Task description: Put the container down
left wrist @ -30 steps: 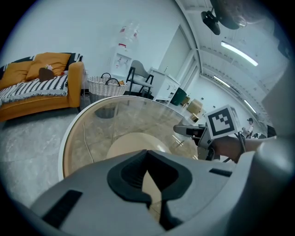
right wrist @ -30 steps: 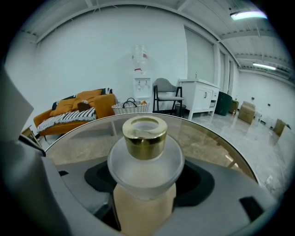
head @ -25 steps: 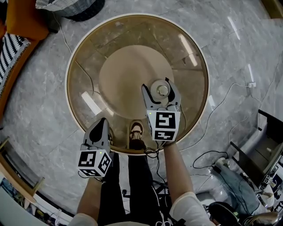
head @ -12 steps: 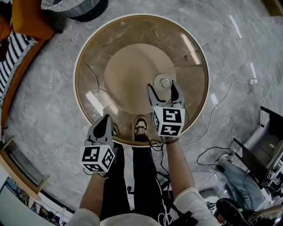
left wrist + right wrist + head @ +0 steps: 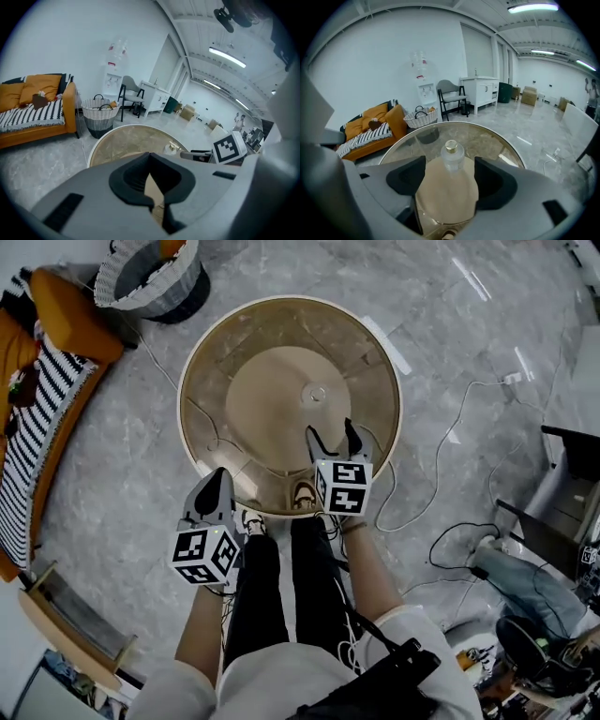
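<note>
- Upper left of the head view: an orange sofa (image 5: 70, 320) and a woven basket (image 5: 150, 282) stand well apart from the work.
- Lower left: the left gripper (image 5: 217, 478) hangs at the near edge of the round glass table (image 5: 380, 371), its tongs pressed together on nothing.
- Centre: the container (image 5: 314, 393), a small clear bottle with a gold cap, stands upright near the middle of the table.
- Just right of centre: the right gripper (image 5: 331, 433), which framed the bottle a second ago, has drawn back toward the bottom of the frame. Its tongs are spread, and the right gripper view shows the bottle beyond them, untouched.
- The release looks done, so the task appears all but complete, with only the withdrawal left.
</note>
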`<state>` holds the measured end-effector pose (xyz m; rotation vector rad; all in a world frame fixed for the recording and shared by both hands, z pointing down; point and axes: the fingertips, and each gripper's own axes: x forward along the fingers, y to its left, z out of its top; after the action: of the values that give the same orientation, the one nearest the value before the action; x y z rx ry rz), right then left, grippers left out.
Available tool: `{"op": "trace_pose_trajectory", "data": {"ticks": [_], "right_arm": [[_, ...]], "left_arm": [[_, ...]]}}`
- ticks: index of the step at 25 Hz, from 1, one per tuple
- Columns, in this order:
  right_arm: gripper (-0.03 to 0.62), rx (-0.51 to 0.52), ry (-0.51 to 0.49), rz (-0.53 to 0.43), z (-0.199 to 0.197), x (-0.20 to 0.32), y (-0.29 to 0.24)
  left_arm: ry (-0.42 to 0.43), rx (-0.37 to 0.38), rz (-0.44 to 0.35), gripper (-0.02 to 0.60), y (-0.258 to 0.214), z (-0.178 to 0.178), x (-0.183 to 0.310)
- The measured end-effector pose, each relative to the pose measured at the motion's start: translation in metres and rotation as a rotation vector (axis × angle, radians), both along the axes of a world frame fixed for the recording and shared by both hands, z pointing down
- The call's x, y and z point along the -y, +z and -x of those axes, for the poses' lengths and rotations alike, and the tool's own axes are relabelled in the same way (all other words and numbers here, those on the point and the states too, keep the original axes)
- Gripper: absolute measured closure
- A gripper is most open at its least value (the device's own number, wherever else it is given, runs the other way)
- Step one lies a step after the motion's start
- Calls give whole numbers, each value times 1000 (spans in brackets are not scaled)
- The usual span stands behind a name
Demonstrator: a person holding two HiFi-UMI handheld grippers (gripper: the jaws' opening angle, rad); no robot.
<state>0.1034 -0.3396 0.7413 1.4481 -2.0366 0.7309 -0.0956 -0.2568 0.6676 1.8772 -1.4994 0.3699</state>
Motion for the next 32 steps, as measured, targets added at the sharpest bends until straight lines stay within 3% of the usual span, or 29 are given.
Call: {"op": "trace_pose_trajectory", "data": {"ticks": [4,8,15,21,32], "right_arm": [[264,45,45,5,-1,-31,-53],[337,69,87,-7,-2,-60,-113],[398,81,96,-112,8,-78,-213],[545,60,122,-210,13,-101,-280],[568,60,140,-238,6,-165,-336]], "left_arm": [[35,4,-50,574,-56,-2,-8],[69,-14,-71,573,-108,-11,-28],[102,-51,-164,574,-191,-15,-46],[157,-36,-284,573,-252,-12,-53],[193,-16,-421,573,-312,-9,-75]]}}
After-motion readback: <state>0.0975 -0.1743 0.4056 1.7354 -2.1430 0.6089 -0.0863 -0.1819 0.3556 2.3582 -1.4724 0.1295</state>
